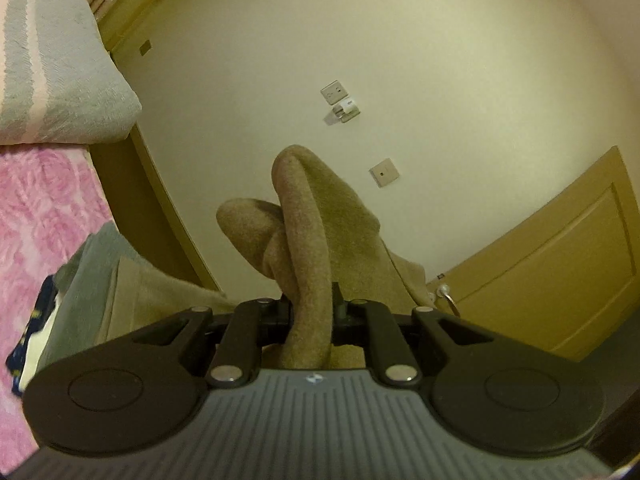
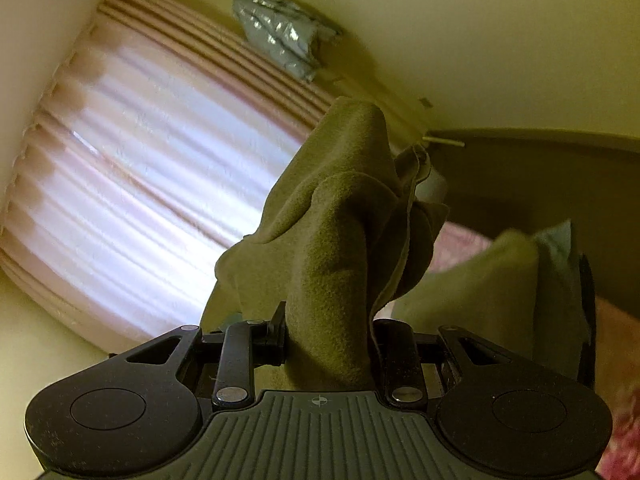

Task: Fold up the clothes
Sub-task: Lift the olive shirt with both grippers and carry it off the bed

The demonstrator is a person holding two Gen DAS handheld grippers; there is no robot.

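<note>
Bedding sets the scene: a bed (image 1: 36, 216) with a pink flowered cover fills the left of the left wrist view, and it serves as the landmark here. At its head lies a grey and pink striped pillow (image 1: 60, 68). On the bed's near edge lie a grey garment (image 1: 86, 276) and a dark printed piece (image 1: 36, 320), just beside each other. Beyond the bed stand a pale wall and a yellow door (image 1: 560, 272). The right wrist view looks away from the bed toward a pleated pink curtain (image 2: 140, 152), much blurred.

The task's thing is an olive-tan fleece garment (image 1: 316, 232), lifted above the bed and stretched between both tools. The left tongs (image 1: 312, 312) are clamped on a rolled edge of it; the right tongs (image 2: 328, 344) pinch another bunched part (image 2: 340, 220). Which edge or corner each holds I cannot tell, since the cloth bunches up before both lenses.

The step in hand looks like spreading the piece out before laying it flat. To do it well, I would keep both grips firm, draw the hands apart until the cloth hangs without twists, then lower it level onto a free patch of the bed, clear of the grey garment.
</note>
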